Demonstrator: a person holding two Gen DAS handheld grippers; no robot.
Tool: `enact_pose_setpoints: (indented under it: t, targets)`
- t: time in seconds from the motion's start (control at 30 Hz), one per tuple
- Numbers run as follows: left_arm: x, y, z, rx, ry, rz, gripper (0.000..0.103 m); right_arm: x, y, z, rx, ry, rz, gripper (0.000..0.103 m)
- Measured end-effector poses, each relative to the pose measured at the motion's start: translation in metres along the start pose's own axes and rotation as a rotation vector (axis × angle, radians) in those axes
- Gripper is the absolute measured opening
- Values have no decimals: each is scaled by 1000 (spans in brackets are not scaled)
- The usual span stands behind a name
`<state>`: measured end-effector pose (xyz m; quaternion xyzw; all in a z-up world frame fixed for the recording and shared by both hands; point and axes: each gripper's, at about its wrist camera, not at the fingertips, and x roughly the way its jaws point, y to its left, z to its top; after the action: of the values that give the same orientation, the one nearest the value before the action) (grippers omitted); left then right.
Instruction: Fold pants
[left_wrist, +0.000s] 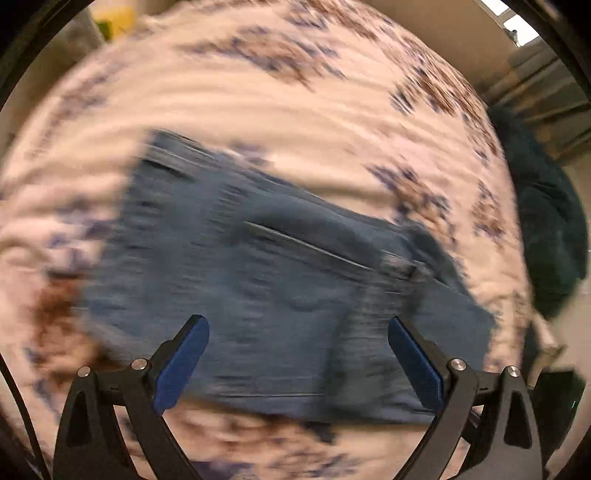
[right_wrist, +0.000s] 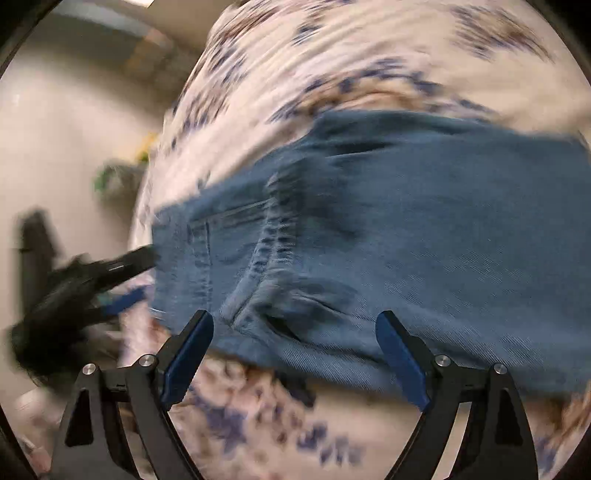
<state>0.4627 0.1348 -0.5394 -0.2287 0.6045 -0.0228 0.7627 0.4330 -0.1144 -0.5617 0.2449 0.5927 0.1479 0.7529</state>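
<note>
Blue pants (left_wrist: 266, 280) folded flat on floral bedspread (left_wrist: 258, 99); no containers.

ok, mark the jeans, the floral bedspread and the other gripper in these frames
jeans (right_wrist: 424, 229): right wrist view, on the broad denim panel.
floral bedspread (left_wrist: 258, 92): left wrist view, on bare cloth beyond the jeans.
left gripper (right_wrist: 122, 280): right wrist view, blurred, between its open fingers at the jeans' left edge.

Your pants (left_wrist: 280, 280) lie mid-frame on the bedspread (left_wrist: 258, 99); left gripper (right_wrist: 122, 280) sits at their left edge.
</note>
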Motion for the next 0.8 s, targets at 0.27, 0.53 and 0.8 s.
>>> enact_pose_setpoints:
  t: [0.27, 0.53, 0.8]
  targets:
    - [108, -76, -14, 230, 248, 113, 94, -98, -173, -21, 427, -120, -173, 92]
    - [85, -80, -53, 450, 164, 266, 24, -64, -264, -26, 620, -5, -16, 90]
    - [63, -81, -59, 396, 234, 289, 36, -18, -241, -36, 350, 288, -202, 86]
